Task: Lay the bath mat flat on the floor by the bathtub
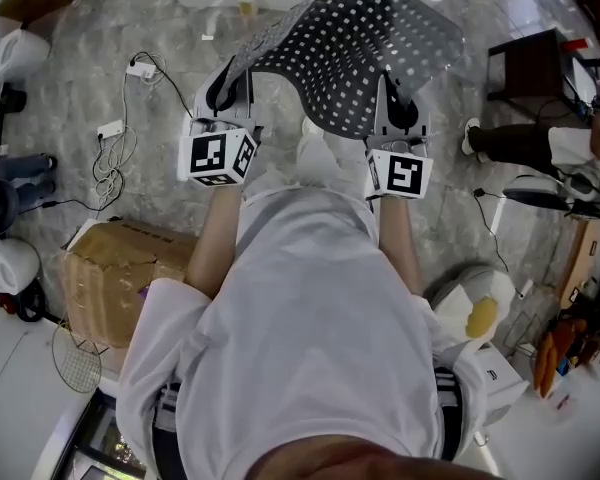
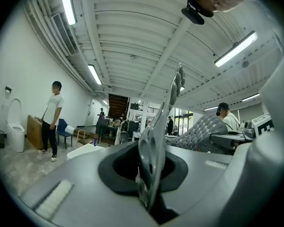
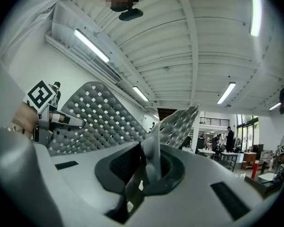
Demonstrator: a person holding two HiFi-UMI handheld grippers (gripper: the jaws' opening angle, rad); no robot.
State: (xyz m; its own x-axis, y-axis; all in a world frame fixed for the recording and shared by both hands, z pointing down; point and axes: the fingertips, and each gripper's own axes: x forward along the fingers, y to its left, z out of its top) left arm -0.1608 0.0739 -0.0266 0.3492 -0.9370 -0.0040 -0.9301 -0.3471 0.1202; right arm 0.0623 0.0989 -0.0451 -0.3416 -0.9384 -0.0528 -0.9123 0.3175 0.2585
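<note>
The marble floor (image 1: pixel 70 88) lies below the mat (image 1: pixel 365 58). A person (image 1: pixel 310 318) in a white shirt stands just behind the mat. The mat, grey and full of holes, is up in the air, off the floor, bowed between both grippers. A cardboard box (image 1: pixel 115 268) sits well to the mat's left. The left gripper (image 1: pixel 232 83) pinches the mat's near left edge in its jaws. The right gripper (image 1: pixel 400 93) pinches its near right edge.
</note>
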